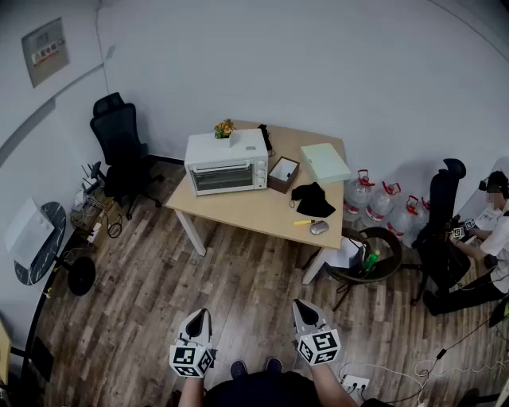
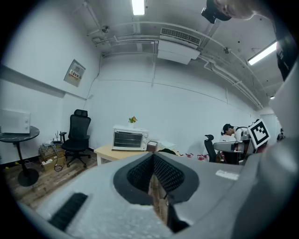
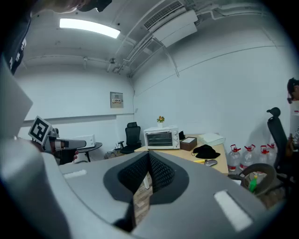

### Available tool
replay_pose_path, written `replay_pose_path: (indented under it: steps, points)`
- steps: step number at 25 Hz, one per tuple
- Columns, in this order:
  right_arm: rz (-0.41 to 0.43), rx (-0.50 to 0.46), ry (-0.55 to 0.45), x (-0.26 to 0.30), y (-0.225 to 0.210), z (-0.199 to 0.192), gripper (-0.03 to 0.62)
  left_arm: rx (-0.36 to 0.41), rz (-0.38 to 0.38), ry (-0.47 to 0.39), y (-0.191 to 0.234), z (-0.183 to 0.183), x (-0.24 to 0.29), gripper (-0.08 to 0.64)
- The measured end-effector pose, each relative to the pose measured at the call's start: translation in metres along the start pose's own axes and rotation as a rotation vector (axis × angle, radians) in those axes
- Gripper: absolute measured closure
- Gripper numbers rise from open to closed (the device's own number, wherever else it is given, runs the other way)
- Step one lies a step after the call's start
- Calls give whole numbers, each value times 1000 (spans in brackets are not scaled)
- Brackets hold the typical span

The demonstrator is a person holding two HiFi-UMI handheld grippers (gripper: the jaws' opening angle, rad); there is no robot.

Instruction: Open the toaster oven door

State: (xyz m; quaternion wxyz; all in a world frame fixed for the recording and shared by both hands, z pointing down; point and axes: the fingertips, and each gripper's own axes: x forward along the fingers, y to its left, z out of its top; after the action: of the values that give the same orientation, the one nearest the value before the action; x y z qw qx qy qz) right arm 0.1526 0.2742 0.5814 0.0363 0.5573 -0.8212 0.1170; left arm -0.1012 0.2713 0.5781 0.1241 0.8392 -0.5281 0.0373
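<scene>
Toaster oven [image 1: 227, 163], door closed, stands on the tabletop [image 1: 254, 208]; its door detail is too small to resolve. Left gripper [image 1: 202, 315] and right gripper [image 1: 301, 305], fingers closed and empty, are well apart from it.

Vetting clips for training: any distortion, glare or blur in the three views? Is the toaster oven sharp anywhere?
Head view: heavy fisheye bowing walls and floor, even light, toaster oven small but sharp. Left gripper view: dark round vignette, ceiling light blown out, left claw soft up close. Right gripper view: same vignette, ceiling strip glaring, right claw soft, toaster oven distant yet legible.
</scene>
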Motion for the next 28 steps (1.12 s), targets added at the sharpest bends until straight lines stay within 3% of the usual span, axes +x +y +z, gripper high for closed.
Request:
replay_pose_path:
  steps: [14, 28]
  points:
    - [5, -9, -4, -9, -11, 3, 580, -4, -12, 11, -17, -6, 6, 563]
    - [65, 14, 8, -20, -42, -1, 578, -27, 57, -3, -44, -10, 3, 563]
